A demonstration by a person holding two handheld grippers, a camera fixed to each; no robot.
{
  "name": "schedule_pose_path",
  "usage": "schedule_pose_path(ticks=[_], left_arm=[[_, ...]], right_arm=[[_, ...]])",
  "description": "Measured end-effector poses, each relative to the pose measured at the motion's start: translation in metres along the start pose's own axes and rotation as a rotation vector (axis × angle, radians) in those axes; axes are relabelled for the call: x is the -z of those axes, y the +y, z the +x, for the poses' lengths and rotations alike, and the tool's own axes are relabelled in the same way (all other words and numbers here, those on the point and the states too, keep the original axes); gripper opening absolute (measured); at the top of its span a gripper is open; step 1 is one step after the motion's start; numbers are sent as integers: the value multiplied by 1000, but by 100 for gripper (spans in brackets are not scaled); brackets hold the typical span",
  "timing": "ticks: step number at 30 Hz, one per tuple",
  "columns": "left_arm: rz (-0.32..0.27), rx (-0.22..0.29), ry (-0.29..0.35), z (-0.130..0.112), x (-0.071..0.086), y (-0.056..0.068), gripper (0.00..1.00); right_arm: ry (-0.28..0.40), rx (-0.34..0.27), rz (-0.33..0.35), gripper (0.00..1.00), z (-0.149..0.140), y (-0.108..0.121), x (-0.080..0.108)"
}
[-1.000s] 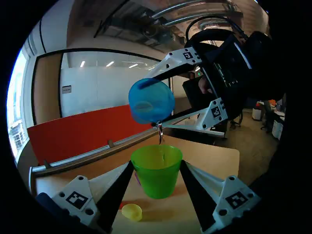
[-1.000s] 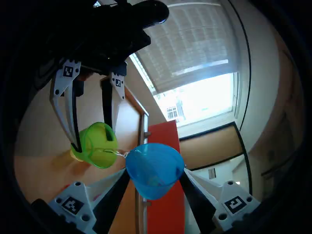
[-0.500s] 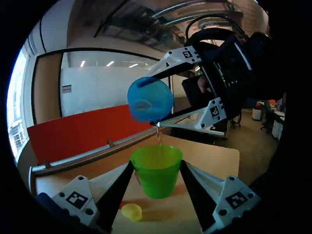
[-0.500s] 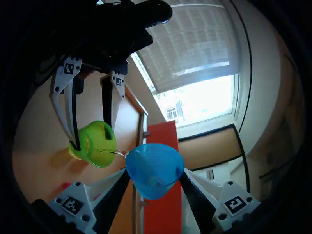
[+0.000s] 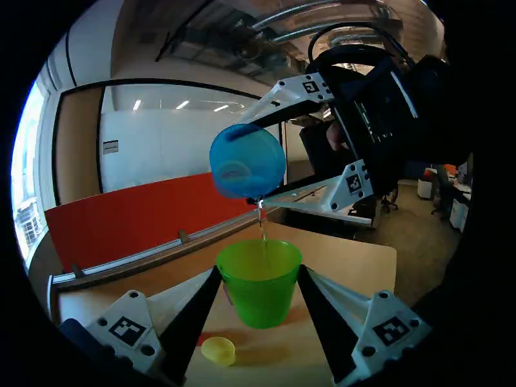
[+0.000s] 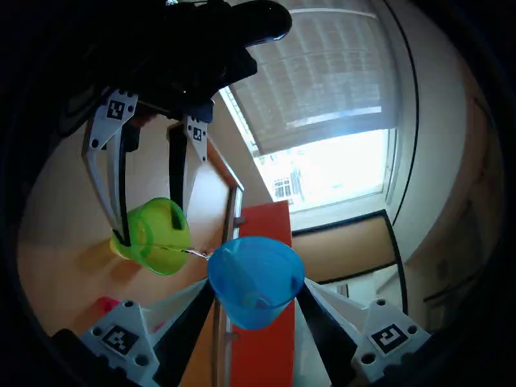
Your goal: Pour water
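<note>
My left gripper [image 5: 260, 293] is shut on a green cup [image 5: 259, 282], held upright above the wooden table [image 5: 348, 261]. Over it, my right gripper [image 5: 258, 164] is shut on a blue cup [image 5: 248, 160] tipped on its side, and a thin stream of water [image 5: 262, 224] falls from its rim into the green cup. In the right gripper view the blue cup [image 6: 255, 280] sits between my right gripper's [image 6: 255, 290] fingers with a little water inside, and the green cup [image 6: 152, 236] hangs in the left gripper [image 6: 148, 226] just past its lip.
A small yellow cap [image 5: 218, 351] and something red lie on the table below the green cup. A red partition [image 5: 129, 216] runs behind the table. A pink object [image 6: 103, 305] shows on the table in the right gripper view. A bright window [image 6: 322, 171] is beyond.
The blue cup has tipped slightly further and risen a little; the water stream keeps running into the green cup. The green cup has stayed put in the left gripper.
</note>
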State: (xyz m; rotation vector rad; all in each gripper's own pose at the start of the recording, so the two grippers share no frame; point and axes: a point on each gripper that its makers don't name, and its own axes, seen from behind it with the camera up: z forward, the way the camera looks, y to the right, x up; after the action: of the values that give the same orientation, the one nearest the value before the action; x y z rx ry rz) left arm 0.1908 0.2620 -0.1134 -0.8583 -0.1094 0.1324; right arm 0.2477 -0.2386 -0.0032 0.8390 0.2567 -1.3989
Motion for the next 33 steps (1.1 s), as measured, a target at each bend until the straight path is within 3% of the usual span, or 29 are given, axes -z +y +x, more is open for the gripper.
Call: schedule_pose_path(ticks=[33], left_arm=[[-3,-5,-10,-3,-2,-2,86]], right_arm=[[-3,97,-17,88,5,4,-4]])
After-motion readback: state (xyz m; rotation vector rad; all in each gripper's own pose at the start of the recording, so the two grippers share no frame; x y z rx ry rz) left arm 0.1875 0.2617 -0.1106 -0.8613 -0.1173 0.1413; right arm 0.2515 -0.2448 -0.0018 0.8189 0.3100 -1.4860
